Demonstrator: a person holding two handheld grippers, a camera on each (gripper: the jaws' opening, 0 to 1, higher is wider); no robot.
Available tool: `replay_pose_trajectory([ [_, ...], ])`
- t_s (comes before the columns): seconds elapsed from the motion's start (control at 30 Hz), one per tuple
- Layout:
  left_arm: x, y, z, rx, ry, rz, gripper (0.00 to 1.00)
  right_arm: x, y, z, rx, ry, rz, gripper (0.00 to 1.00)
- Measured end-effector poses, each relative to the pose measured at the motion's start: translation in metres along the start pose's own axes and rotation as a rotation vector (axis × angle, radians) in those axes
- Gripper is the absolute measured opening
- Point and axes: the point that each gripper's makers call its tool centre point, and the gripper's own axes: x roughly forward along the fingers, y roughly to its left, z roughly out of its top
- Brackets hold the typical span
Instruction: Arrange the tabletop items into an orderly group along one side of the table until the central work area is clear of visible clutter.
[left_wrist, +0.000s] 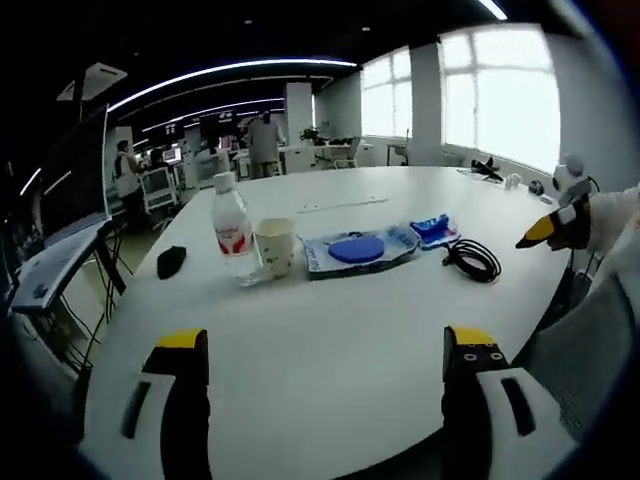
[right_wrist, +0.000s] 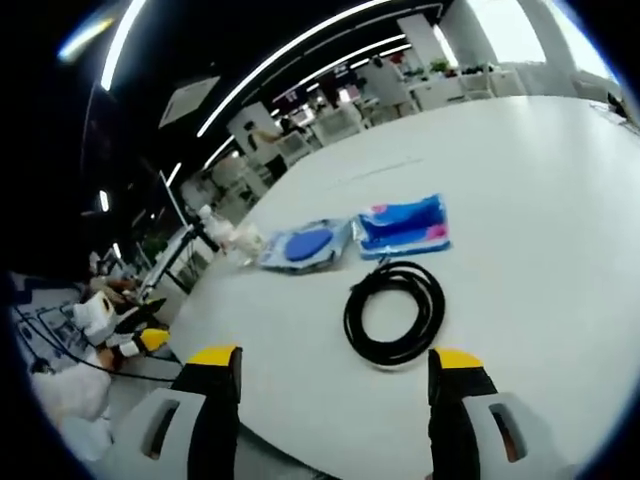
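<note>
Left claw (left_wrist: 325, 360) spread, my right claw (right_wrist: 335, 375) spread too, both gripping nothing; coiled black cable (right_wrist: 394, 310) near right claw on white counter (right_wrist: 540, 200); bottle (left_wrist: 232, 228) touching cup (left_wrist: 277, 245).

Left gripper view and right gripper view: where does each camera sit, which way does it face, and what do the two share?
Left gripper view: rides the left gripper, jaws apart, looking across the white table at a water bottle, paper cup and blue packet.
Right gripper view: rides the right gripper, jaws apart, looking down at the coiled black cable.
Shared: the table, cable, blue packet and smaller blue pouch.
</note>
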Motion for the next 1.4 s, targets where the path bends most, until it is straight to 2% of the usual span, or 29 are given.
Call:
replay_pose_trajectory([
  [0.07,0.000,0.003,0.002,-0.007,-0.016,0.010,1.00,0.000,0.000,0.000,-0.003,0.004,-0.001,0.78],
  [0.17,-0.002,0.009,0.007,-0.086,-0.045,0.026,1.00,0.000,-0.001,0.001,-0.025,0.006,-0.011,0.78],
  [0.3,0.000,0.014,0.002,-0.114,-0.025,0.043,1.00,0.003,-0.001,-0.003,-0.052,0.023,-0.026,0.78],
  [0.43,0.002,0.011,-0.004,-0.169,-0.006,0.020,1.00,0.008,0.001,-0.009,-0.054,0.043,-0.030,0.77],
  [0.6,0.002,0.012,-0.003,-0.155,-0.009,0.027,1.00,0.010,0.004,-0.013,-0.075,0.067,-0.032,0.77],
  [1.4,0.004,0.007,-0.011,-0.143,0.032,0.012,0.95,0.009,-0.011,-0.019,-0.045,0.080,-0.068,0.76],
])
